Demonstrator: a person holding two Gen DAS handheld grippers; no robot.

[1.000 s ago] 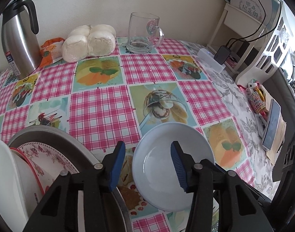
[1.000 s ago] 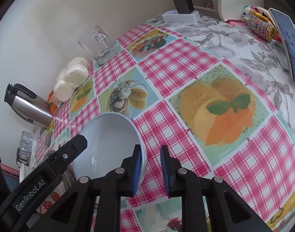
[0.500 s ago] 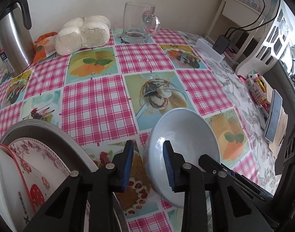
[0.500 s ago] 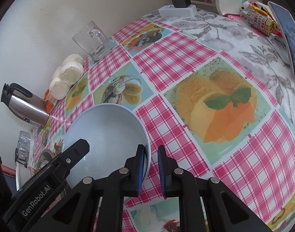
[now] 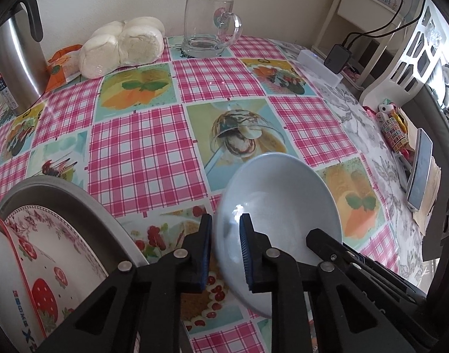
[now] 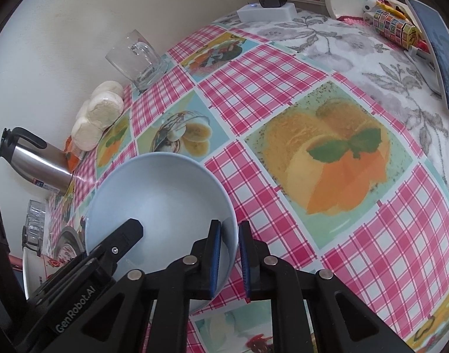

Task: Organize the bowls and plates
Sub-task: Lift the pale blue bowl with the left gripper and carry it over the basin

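bowl (image 5: 280,206): pale blue glazed ceramic, glossy, smooth
tablecloth (image 5: 142,153): printed plastic, slight sheen
mug (image 5: 208,26): clear glass
kettle (image 5: 14,58): brushed metal
gripper pads (image 6: 215,260): ribbed blue rubber

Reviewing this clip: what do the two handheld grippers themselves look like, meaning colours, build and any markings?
Both are matte black plastic. The left gripper and the right gripper each have two angular fingers lined with ribbed blue pads and round silver pivot screws. In the right wrist view the left gripper's side carries white "GenRobot.AI" lettering. No cables, sleeves or hands show.
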